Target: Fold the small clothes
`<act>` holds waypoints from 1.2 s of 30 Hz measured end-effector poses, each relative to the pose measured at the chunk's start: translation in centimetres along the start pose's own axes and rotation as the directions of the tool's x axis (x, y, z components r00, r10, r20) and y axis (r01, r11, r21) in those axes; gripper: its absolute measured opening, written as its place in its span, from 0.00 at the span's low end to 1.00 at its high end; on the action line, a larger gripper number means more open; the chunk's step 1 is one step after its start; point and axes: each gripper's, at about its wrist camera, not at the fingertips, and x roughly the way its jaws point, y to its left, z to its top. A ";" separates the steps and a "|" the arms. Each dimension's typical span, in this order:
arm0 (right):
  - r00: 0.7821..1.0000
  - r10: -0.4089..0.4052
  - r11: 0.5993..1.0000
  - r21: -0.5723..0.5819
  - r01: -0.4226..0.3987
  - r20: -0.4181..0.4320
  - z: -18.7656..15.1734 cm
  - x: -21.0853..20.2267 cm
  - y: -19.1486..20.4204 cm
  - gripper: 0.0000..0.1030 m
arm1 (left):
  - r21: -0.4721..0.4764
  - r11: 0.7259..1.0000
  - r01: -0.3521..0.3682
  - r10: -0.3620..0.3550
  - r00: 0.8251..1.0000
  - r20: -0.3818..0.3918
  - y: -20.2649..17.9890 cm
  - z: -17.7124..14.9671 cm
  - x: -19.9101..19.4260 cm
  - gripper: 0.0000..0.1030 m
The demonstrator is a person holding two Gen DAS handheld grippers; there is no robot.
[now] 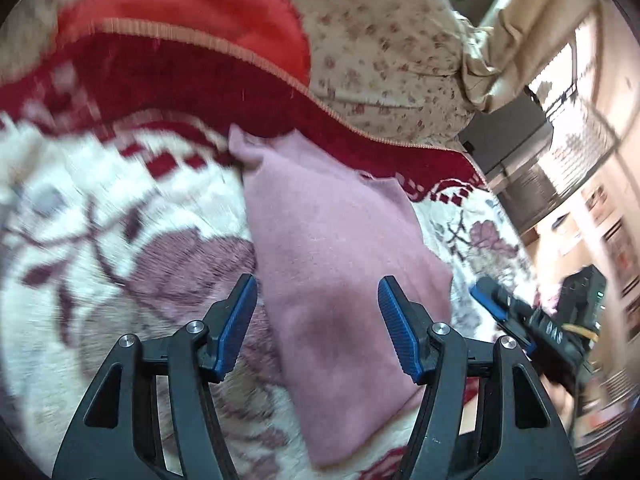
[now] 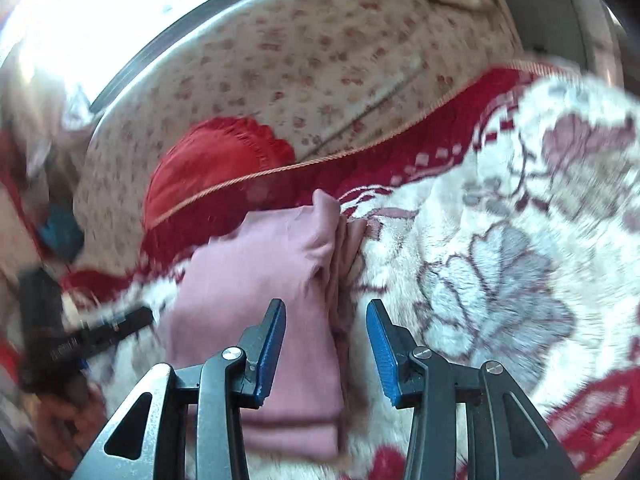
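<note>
**One folded pink garment on a patterned blanket; two grippers, both empty**

- Pink garment (image 1: 332, 256), count one. Soft mauve-pink knit, lying folded into a long narrow shape on the blanket. In the right wrist view its layered edges show along its right side, with a small bunched corner at the far end. That far end reaches the blanket's red border band.
- Blanket (image 1: 120, 208), count one. Plush, cream ground with large mauve and grey flowers, a dark red border with a white check pattern and a thin piped edge. It carries the garment.
- Red cushion (image 2: 216, 168), count one. Ruffled edge, lying beyond the blanket's border, partly covered by it.
- Floral sheet (image 2: 304, 64), count one. Beige with small reddish sprigs, behind the cushion and blanket.
- Left gripper (image 1: 318, 320), count one. Jaws apart, blue pads clear of the cloth; the near part of the garment shows in the gap between them, unheld.
- Right gripper (image 2: 326, 348), count one. Jaws part open, nothing clamped; the garment's right edge shows between and below the pads, which do not press on it. It also appears at the right edge of the left wrist view, beside the garment.

Both views are motion-blurred; finer detail cannot be told.
</note>
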 end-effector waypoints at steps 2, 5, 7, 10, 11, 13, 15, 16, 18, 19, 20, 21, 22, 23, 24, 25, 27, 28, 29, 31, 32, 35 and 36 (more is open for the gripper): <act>0.999 0.049 0.997 0.054 -0.049 -0.001 2.0 1.2 -0.7 0.39 | -0.052 0.997 0.050 -0.051 0.998 -0.036 0.6 0.4 1.6 0.62; 0.993 0.116 0.982 0.148 -0.114 -0.008 3.8 3.2 -1.6 0.39 | -0.089 0.994 0.061 -0.065 0.997 -0.040 1.1 1.1 2.5 0.67; 0.986 0.160 0.959 0.245 -0.142 -0.051 4.5 5.5 -2.7 0.40 | -0.131 0.987 0.089 -0.096 0.994 -0.047 1.7 1.5 2.6 0.68; 0.972 0.208 0.916 0.369 -0.156 -0.105 4.1 7.8 -4.3 0.41 | -0.152 0.980 0.126 -0.134 0.990 -0.040 2.2 1.4 2.5 0.72; 0.969 0.214 0.899 0.413 -0.145 -0.126 3.7 8.3 -4.7 0.41 | -0.158 0.980 0.121 -0.130 0.990 -0.045 2.2 1.4 2.6 0.72; 0.961 0.229 0.881 0.453 -0.138 -0.153 3.5 9.4 -5.4 0.41 | -0.169 0.978 0.119 -0.128 0.991 -0.047 2.4 1.7 2.5 0.72; 0.967 0.197 0.893 0.436 -0.108 -0.163 3.6 9.8 -5.7 0.41 | -0.186 0.977 0.108 -0.113 0.994 -0.015 2.8 1.9 1.9 0.72; 0.965 0.202 0.892 0.439 -0.111 -0.166 3.8 10.1 -5.9 0.42 | -0.178 0.980 0.091 -0.092 0.996 0.001 2.9 1.9 1.6 0.72; 0.956 0.234 0.878 0.460 -0.130 -0.177 4.2 11.2 -6.4 0.42 | -0.180 0.980 0.081 -0.085 0.996 -0.011 3.1 1.9 1.8 0.72; 0.947 0.258 0.870 0.472 -0.142 -0.190 4.3 11.9 -6.6 0.42 | -0.173 0.982 0.082 -0.087 0.996 -0.019 2.9 1.9 2.1 0.72; 0.938 0.281 0.866 0.475 -0.155 -0.205 4.3 12.4 -6.7 0.42 | -0.160 0.984 0.079 -0.085 0.996 -0.026 2.7 1.9 2.3 0.73; 0.929 0.297 0.867 0.469 -0.166 -0.220 4.5 12.8 -6.6 0.42 | -0.139 0.987 0.082 -0.088 0.996 -0.032 2.4 1.7 2.5 0.73; 0.926 0.302 0.870 0.463 -0.171 -0.225 4.6 12.9 -6.6 0.42 | -0.135 0.987 0.088 -0.094 0.995 -0.038 2.2 1.7 2.7 0.74; 0.922 0.311 0.871 0.456 -0.180 -0.230 4.6 12.9 -6.5 0.42 | -0.133 0.985 0.106 -0.113 0.993 -0.047 2.1 1.7 2.9 0.74; 0.918 0.319 0.871 0.454 -0.187 -0.234 4.5 12.8 -6.4 0.42 | -0.138 0.983 0.120 -0.129 0.990 -0.057 2.0 1.8 3.0 0.75; 0.916 0.334 0.862 0.466 -0.202 -0.221 4.2 12.4 -6.4 0.42 | -0.147 0.981 0.126 -0.135 0.989 -0.057 2.2 1.9 3.0 0.75; 0.902 0.377 0.848 0.471 -0.243 -0.213 3.8 11.8 -6.2 0.42 | -0.175 0.973 0.150 -0.160 0.986 -0.045 2.6 2.0 3.0 0.75; 0.899 0.380 0.851 0.462 -0.248 -0.216 3.8 11.8 -6.0 0.42 | -0.178 0.972 0.154 -0.164 0.986 -0.043 2.7 2.0 3.1 0.75; 0.898 0.377 0.860 0.446 -0.248 -0.227 3.7 12.0 -5.9 0.42 | -0.177 0.973 0.150 -0.160 0.986 -0.041 2.7 2.0 3.1 0.72; 0.899 0.372 0.862 0.446 -0.242 -0.231 3.5 12.5 -6.2 0.34 | -0.178 0.977 0.119 -0.126 0.991 -0.032 2.8 1.9 3.0 0.49; 0.902 0.368 0.864 0.442 -0.241 -0.226 3.4 12.5 -6.2 0.33 | -0.178 0.979 0.099 -0.105 0.994 -0.028 3.1 1.7 3.0 0.38; 0.912 0.349 0.877 0.419 -0.235 -0.217 3.4 12.3 -5.6 0.25 | -0.141 0.987 0.074 -0.077 0.997 -0.013 2.5 1.5 2.7 0.30; 0.916 0.343 0.882 0.407 -0.238 -0.206 3.4 12.1 -5.3 0.24 | -0.087 0.995 0.046 -0.046 0.999 0.002 1.6 1.4 2.3 0.29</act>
